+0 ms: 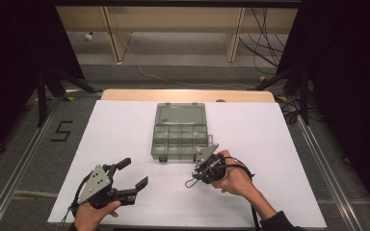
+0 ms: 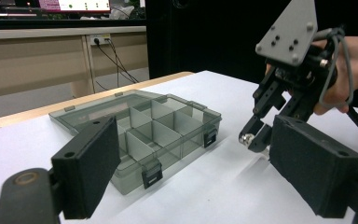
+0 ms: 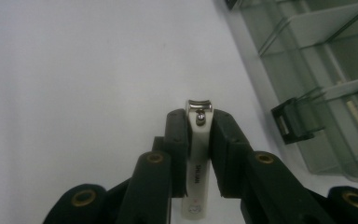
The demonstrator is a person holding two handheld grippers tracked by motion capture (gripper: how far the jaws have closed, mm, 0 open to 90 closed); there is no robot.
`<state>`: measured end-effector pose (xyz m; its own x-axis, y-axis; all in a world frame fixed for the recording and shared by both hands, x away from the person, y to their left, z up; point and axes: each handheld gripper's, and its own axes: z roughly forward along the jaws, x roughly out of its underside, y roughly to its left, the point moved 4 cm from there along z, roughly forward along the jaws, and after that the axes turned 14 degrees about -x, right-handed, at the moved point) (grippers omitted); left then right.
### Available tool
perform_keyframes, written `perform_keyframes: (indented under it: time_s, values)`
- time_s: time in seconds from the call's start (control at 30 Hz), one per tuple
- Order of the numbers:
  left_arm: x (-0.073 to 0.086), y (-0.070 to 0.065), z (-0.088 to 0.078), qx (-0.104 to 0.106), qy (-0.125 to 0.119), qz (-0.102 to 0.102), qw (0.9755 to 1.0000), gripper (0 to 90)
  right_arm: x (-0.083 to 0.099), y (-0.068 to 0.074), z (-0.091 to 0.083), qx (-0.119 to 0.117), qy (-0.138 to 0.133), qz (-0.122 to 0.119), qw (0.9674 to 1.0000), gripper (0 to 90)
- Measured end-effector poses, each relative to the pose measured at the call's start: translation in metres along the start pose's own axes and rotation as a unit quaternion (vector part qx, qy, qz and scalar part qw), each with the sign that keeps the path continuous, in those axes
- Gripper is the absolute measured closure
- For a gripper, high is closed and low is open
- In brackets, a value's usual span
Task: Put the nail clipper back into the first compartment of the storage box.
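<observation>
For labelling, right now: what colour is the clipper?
White body, silver head; the clipper shows best in the right gripper view.

A lab recording bay, and I work at its table.

My table (image 1: 125,126) wears a plain white sheet and stands between black curtains (image 1: 347,72) at the left and right edges of the high view. Tripod legs (image 1: 46,89) stand at the upper left, aluminium rails (image 1: 21,154) run along the carpet, and a black taped numeral (image 1: 61,131) marks the floor at left. Loose cables (image 1: 262,43) trail at upper right near pale wooden desks (image 1: 173,21); a lit monitor (image 2: 74,4) glows at the top left of my left gripper view.
</observation>
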<state>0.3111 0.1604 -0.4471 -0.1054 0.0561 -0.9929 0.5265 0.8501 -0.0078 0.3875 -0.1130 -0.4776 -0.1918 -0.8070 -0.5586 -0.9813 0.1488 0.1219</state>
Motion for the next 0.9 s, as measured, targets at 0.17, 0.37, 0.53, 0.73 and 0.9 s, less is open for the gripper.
perform_keyframes:
  time_s: [0.17, 0.37, 0.53, 0.73, 0.9]
  values:
    - [0.0, 0.0, 0.0, 0.0, 0.0, 0.0, 1.0, 15.8, -0.003, -0.002, -0.007, 0.009, -0.028, 0.002, 0.9996, 77.6]
    - [0.0, 0.0, 0.0, 0.0, 0.0, 0.002, 1.0, 15.8, -0.007, -0.004, -0.015, 0.022, -0.052, 0.005, 0.9984, 77.7]
    - [0.0, 0.0, 0.001, -0.001, -0.003, 0.002, 1.0, 15.8, -0.013, -0.006, -0.024, 0.034, -0.083, 0.01, 0.9959, 77.6]
    - [0.001, 0.0, 0.0, -0.002, 0.0, 0.002, 1.0, 15.8, -0.022, -0.014, -0.033, 0.044, -0.105, 0.01, 0.9934, 77.6]
    - [0.001, 0.001, 0.0, -0.003, -0.001, 0.001, 1.0, 15.8, -0.033, -0.022, -0.038, 0.055, -0.123, 0.012, 0.9908, 77.6]
